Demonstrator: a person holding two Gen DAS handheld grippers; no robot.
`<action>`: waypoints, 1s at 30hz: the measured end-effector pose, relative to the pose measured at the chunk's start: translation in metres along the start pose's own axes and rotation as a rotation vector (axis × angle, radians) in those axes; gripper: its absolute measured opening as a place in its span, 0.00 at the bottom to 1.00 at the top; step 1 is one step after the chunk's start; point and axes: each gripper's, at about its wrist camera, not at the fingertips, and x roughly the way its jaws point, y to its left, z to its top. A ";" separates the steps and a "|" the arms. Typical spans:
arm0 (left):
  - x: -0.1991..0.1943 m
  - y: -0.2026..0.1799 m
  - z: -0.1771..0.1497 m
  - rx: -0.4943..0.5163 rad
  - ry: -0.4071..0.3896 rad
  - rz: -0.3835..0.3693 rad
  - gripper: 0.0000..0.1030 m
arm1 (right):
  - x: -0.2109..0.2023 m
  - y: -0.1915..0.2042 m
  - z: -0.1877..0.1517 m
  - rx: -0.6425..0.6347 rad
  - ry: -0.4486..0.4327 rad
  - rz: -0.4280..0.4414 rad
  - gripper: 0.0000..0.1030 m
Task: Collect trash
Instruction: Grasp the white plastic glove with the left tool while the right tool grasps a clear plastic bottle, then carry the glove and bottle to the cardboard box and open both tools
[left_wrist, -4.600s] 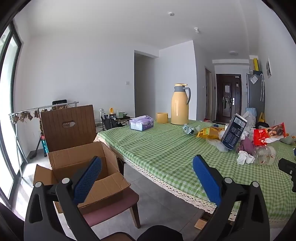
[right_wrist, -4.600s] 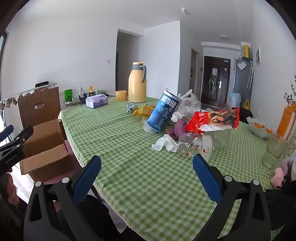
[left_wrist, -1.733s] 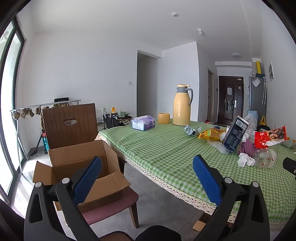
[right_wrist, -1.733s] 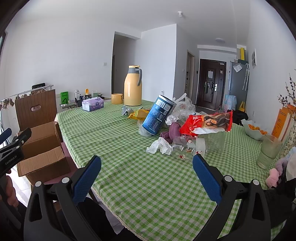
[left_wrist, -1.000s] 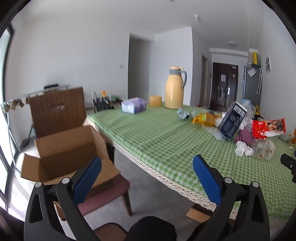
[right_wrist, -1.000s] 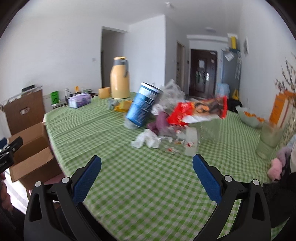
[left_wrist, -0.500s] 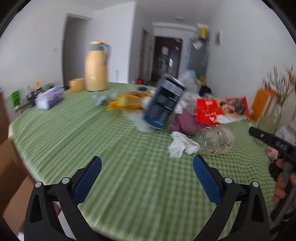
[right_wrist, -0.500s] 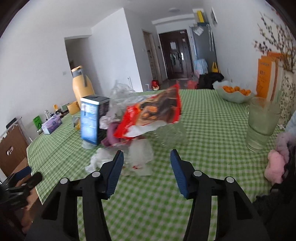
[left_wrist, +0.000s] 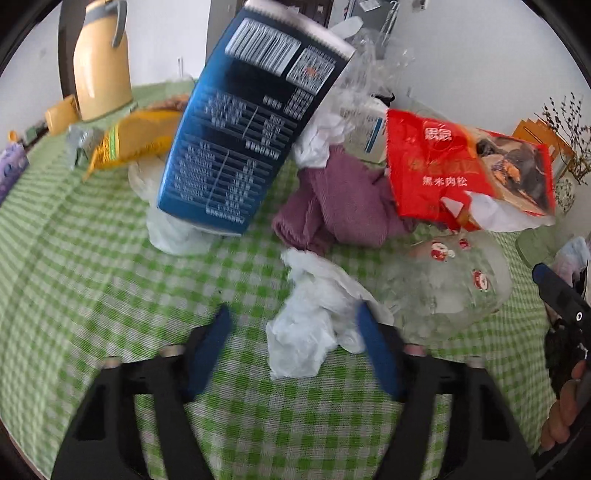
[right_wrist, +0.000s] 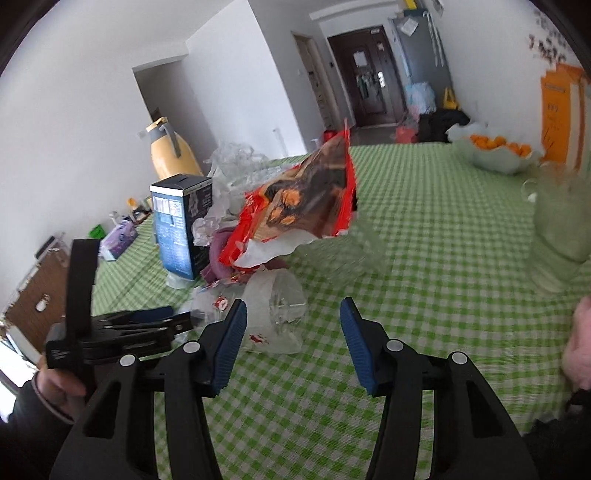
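A crumpled white tissue (left_wrist: 314, 317) lies on the green checked tablecloth (left_wrist: 74, 277), between the fingers of my left gripper (left_wrist: 291, 332). Its jaws are closing; the right pad (left_wrist: 373, 343) is at the tissue's edge and the left pad stands apart. A crushed clear plastic bottle (right_wrist: 273, 302) lies just ahead of my right gripper (right_wrist: 291, 332), partly between its half-open fingers and near the left one. Behind are a blue carton (left_wrist: 251, 122), a red snack bag (left_wrist: 461, 162), a purple cloth (left_wrist: 332, 206) and a yellow bag (left_wrist: 136, 140).
A yellow thermos (left_wrist: 99, 59) stands at the back left. A bowl of oranges (right_wrist: 495, 155) and a glass jug (right_wrist: 561, 229) stand at the right. A cardboard box (right_wrist: 33, 295) sits off the table's left edge. A person's hands hold both grippers.
My left gripper swung from the table's edge to the trash pile, tilted down over the tissue and narrowed its jaws. My right gripper narrowed and came up to the clear bottle.
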 end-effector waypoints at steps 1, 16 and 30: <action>0.001 0.000 0.000 -0.002 0.004 -0.031 0.33 | 0.003 -0.002 0.001 0.013 0.010 0.025 0.50; -0.076 0.010 -0.017 -0.087 -0.139 -0.049 0.07 | 0.033 0.031 0.010 0.021 0.087 0.250 0.09; -0.209 0.119 -0.066 -0.267 -0.324 0.129 0.07 | 0.019 0.161 0.007 -0.293 0.016 0.279 0.04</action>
